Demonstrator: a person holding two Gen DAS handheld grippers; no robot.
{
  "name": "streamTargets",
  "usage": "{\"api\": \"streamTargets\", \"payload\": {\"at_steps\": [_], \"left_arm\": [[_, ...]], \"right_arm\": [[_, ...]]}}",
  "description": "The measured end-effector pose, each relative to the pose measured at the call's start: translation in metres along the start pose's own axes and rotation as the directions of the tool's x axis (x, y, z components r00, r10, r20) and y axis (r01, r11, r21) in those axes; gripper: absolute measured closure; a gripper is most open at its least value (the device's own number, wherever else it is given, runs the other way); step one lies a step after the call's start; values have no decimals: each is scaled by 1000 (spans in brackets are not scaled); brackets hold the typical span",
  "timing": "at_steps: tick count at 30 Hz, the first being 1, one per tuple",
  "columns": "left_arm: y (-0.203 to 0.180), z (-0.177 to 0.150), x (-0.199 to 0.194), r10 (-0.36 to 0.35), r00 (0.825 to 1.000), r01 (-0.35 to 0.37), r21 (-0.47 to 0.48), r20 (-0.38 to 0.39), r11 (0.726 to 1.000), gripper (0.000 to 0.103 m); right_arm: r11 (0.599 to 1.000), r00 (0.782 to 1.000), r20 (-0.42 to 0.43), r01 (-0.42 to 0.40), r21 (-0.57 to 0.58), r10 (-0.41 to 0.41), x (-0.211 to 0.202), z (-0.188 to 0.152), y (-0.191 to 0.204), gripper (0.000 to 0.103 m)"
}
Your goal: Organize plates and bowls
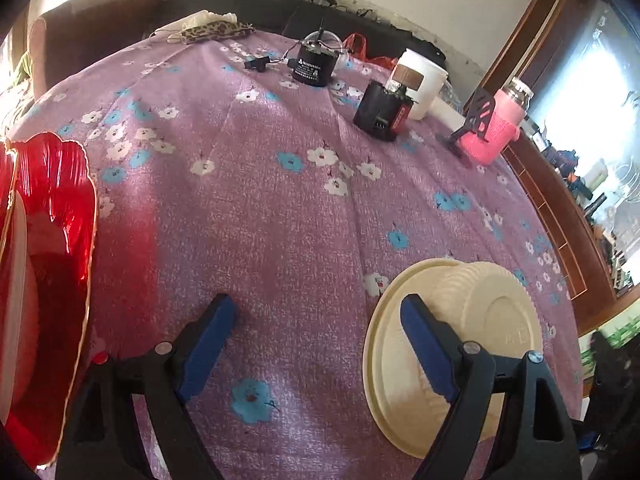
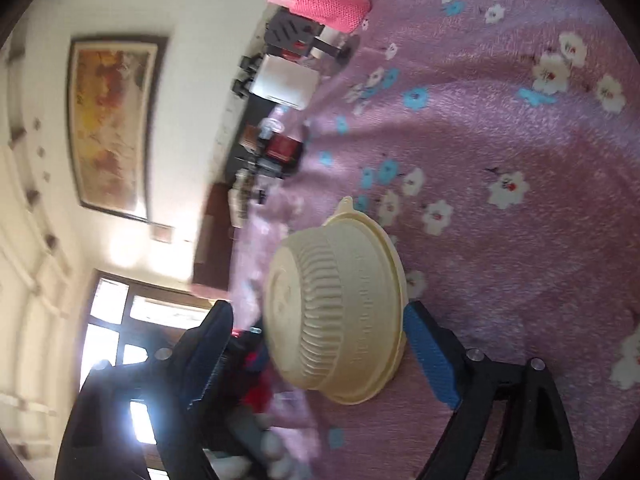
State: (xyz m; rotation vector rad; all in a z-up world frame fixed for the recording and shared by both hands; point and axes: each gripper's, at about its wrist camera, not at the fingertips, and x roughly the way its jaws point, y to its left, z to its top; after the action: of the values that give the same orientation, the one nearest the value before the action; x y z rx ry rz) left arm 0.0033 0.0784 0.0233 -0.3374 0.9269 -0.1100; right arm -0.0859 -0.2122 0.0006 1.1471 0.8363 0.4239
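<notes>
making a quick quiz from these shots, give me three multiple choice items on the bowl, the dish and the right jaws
1. Where does the cream bowl sit?
A. upside down on the flowered cloth
B. inside the red dish
C. on the floor

2. What colour is the scalloped dish at the left edge of the left wrist view?
A. green
B. red
C. white

3. How does the right gripper stand?
A. shut on the bowl
B. shut on nothing
C. open, jaws either side of the bowl

Answers: 1 A, its flat base faces up and its rim lies on the cloth. 2 B, clear red with a gold edge. 3 C, gaps show between pads and bowl.
</notes>
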Motion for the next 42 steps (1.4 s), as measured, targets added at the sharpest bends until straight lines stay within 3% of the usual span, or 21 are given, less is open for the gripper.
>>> {"api": "streamTargets", "payload": {"at_steps": [4,8,10,14,16,18,19,20,22,23,25,27,30,31,32,33,35,37,39,42], "left_arm": [[7,3,-1,-15,1000,15,-34,-4,999,28],[20,4,-7,-27,1000,27,-92,-1,995,31],[26,4,-9,-12,1000,13,-124,8,992,32],[36,4,-11,-7,1000,9,-169,12,986,47],[43,4,-12,-24,1000,27,-204,17,979,48],[52,5,-14,-26,1000,29,-252,17,967,51],[54,6,-13,-47,999,49,-258,13,965,45],[49,7,-13,-39,999,40,-235,12,971,44],[53,5,-14,-22,999,28,-272,23,962,42],[49,5,-13,-38,999,43,-251,23,967,34],[40,2,-11,-30,999,33,-212,16,977,31],[30,-1,-9,-23,1000,25,-178,11,984,29],[26,-2,-8,-33,999,32,-163,-5,986,28],[26,-2,-8,-48,999,45,-167,-16,985,28],[26,-1,-8,-61,998,56,-176,-21,983,28],[27,1,-10,-76,997,71,-184,-17,980,28],[23,6,-10,-76,997,76,-177,3,981,28],[15,17,-6,-61,998,64,-151,24,986,28],[4,31,6,-63,997,67,-135,33,989,28],[-13,55,24,-6,997,13,-95,74,995,28]], "right_arm": [[998,999,-8,-54,-21,54,-2,1,16,10],[982,983,-39,-181,-51,179,-5,2,41,8],[960,960,-82,-273,-56,268,3,3,55,8],[918,911,-166,-392,-60,378,21,1,77,7],[889,870,-225,-456,-34,438,36,2,84,7],[830,785,-291,-553,70,547,55,3,81,7],[793,725,-335,-593,142,602,69,2,77,7],[794,712,-362,-585,169,602,82,-1,72,7],[814,730,-370,-557,165,574,93,-5,69,7],[834,744,-384,-525,173,548,100,-9,66,7],[867,753,-431,-456,202,497,123,-23,55,7],[907,790,-445,-374,194,421,135,-34,48,7],[912,816,-419,-400,86,398,115,-36,64,7],[914,833,-399,-403,34,382,99,-32,71,7],[919,855,-374,-393,-17,359,83,-27,78,7],[932,892,-327,-355,-77,313,65,-17,82,7],[964,971,-174,-197,-180,166,31,6,84,8],[967,1000,-7,-2,-254,0,10,29,84,8],[943,981,148,164,-289,-125,2,51,79,8],[901,918,325,323,-289,-225,8,83,77,8]]}}
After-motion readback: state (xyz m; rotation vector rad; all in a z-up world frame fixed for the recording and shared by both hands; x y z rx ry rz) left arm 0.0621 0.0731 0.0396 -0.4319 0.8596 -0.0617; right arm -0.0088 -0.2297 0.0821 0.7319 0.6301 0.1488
